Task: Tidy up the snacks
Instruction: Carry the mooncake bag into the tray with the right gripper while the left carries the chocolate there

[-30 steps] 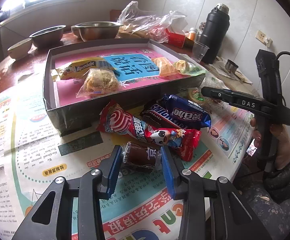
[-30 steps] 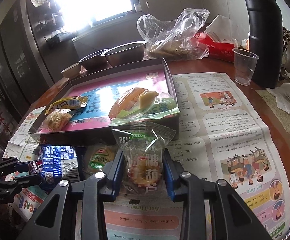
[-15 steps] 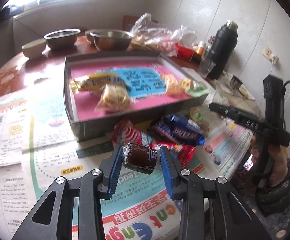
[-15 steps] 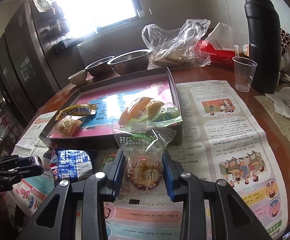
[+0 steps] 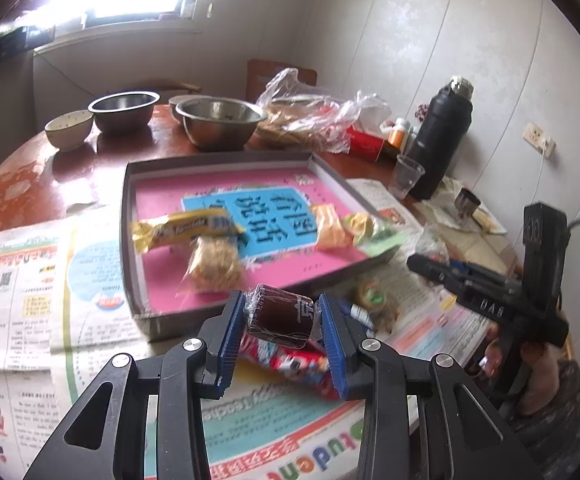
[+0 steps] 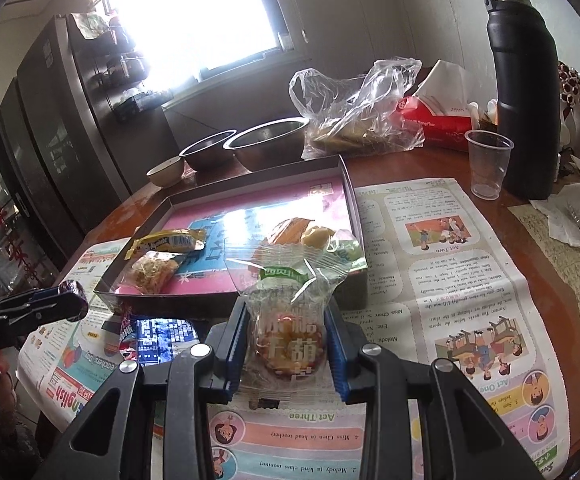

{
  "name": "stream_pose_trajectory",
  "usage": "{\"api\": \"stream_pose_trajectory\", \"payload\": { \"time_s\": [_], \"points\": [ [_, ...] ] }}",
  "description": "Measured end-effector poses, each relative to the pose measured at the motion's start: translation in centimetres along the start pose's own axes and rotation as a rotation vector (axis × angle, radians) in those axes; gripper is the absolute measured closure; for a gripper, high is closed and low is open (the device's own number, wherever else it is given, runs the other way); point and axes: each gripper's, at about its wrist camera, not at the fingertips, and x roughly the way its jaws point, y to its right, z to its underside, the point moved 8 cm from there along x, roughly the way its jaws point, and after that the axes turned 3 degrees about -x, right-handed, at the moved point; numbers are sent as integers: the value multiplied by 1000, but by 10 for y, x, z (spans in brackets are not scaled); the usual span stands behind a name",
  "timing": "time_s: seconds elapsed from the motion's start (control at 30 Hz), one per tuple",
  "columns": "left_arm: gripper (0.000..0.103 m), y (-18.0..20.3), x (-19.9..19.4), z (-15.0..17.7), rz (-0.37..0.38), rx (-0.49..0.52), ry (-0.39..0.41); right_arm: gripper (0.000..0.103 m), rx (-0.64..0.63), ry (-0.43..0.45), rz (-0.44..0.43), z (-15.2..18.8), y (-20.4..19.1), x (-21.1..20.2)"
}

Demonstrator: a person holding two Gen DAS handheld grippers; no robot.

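Now both grippers hold snacks.
Left gripper (image 5: 281, 322) clamps a dark brown wrapped cake (image 5: 281, 317) between its jaws; right gripper (image 6: 285, 354) clamps a clear-wrapped reddish candied snack (image 6: 287, 346).

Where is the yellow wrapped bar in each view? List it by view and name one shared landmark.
Left wrist view: the yellow wrapped bar lies in the tray, left of centre, above the crumbly snack packet.
Right wrist view: the same bar lies at the tray's left side, left of picture centre.
Shared landmark: the black thermos, at the right in both.
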Motion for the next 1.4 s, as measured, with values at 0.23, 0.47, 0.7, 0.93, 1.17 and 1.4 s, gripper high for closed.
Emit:
{"api": "stream_pose_trajectory", "payload": {
  "time_s": [0.23, 0.47, 0.7, 0.93, 1.17, 1.4],
  "points": [
    [64, 12, 4, -24, 9, -5, 30, 67, -10, 25, -8, -13, -6, -3],
    [64, 19, 7, -42, 4, -14, 63, 67, -27, 63, -23, -34, -15, -8],
    [64, 21, 11, -57, 0, -22, 97, 67, -33, 86, -31, -48, -21, -9],
    [64, 11, 18, -63, -15, -49, 107, 67, -34, 93, -28, -57, -24, -5],
    [64, -5, 24, -68, -58, -84, 129, 67, -34, 96, -21, -69, -24, 4],
    [64, -20, 49, -63, -57, -135, 95, 67, -31, 79, -9, -78, -24, 23]
  ]
}}
